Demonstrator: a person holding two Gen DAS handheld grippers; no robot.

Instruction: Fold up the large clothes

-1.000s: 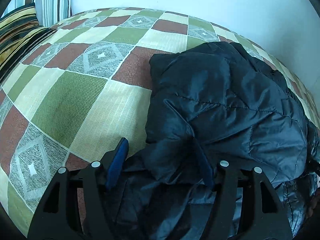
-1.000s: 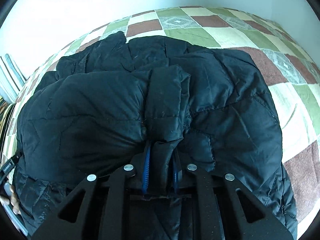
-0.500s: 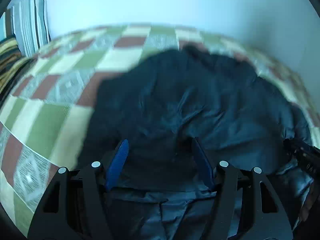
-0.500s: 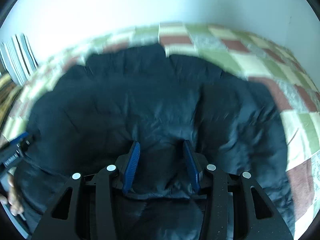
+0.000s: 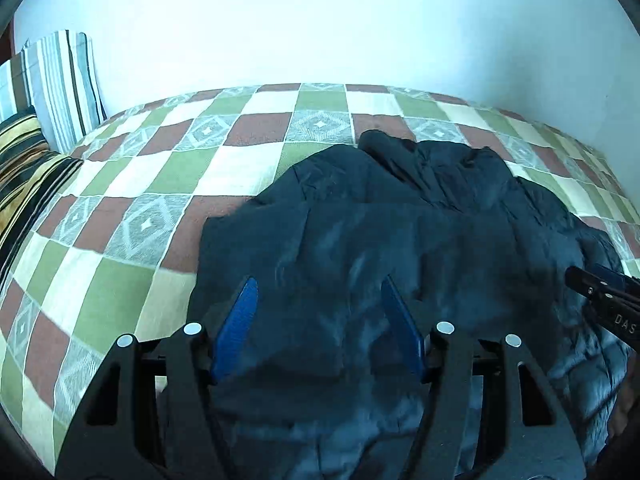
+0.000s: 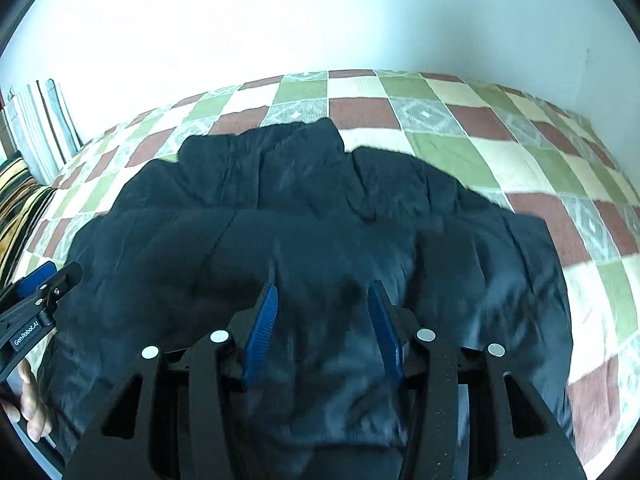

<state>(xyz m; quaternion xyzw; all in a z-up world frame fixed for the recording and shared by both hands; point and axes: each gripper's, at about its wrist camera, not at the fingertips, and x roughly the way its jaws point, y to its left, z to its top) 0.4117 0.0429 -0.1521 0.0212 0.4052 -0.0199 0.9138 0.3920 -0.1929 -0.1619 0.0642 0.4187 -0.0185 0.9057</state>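
Observation:
A large black quilted jacket (image 5: 400, 232) lies folded in a thick pile on the checkered bedspread (image 5: 160, 168); it also fills the middle of the right wrist view (image 6: 320, 216). My left gripper (image 5: 318, 292) is open and empty, held above the jacket's near left part. My right gripper (image 6: 323, 296) is open and empty above the jacket's near middle. Each gripper shows at the edge of the other's view: the right one (image 5: 600, 288) and the left one (image 6: 44, 280).
Striped pillows (image 5: 60, 80) stand against the white wall (image 5: 320, 20) at the far left, with a dark striped one (image 5: 24, 160) below. Bedspread shows to the left of the jacket and to its right (image 6: 540, 160).
My right gripper has opened and let go of the jacket fold it held. Both grippers have risen and pulled back, so more of the bed and wall shows.

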